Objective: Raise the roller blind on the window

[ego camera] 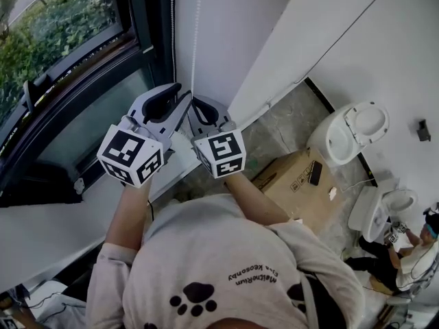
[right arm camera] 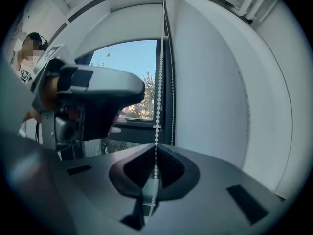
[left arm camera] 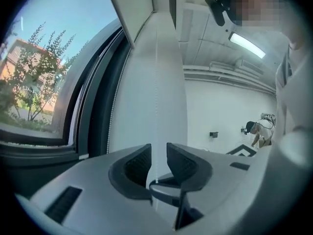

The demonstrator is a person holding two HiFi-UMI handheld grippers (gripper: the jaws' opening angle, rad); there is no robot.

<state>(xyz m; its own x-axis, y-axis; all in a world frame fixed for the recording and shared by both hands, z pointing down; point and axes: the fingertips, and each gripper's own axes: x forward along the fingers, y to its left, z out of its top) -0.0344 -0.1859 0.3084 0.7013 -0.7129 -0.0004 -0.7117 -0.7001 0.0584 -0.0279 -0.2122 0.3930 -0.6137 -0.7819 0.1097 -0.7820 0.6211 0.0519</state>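
A white bead chain (ego camera: pixel 197 33) hangs down the wall beside the window (ego camera: pixel 62 53) and ends between my two grippers. My right gripper (ego camera: pixel 199 105) is shut on the chain (right arm camera: pixel 159 82); in the right gripper view the beads run straight down into its closed jaws (right arm camera: pixel 155 153). My left gripper (ego camera: pixel 184 100) is close beside it on the window side and slightly higher. Its jaws (left arm camera: pixel 158 153) stand open, and the chain (left arm camera: pixel 156 82) passes through the gap without the pads pressing on it. I cannot make out the blind's fabric for certain.
A white sill (ego camera: pixel 55 232) runs below the dark window frame. On the floor to the right lie a cardboard box (ego camera: pixel 295 180) and white toilet bowls (ego camera: pixel 350 132). Another person (ego camera: pixel 411 252) crouches at the far lower right.
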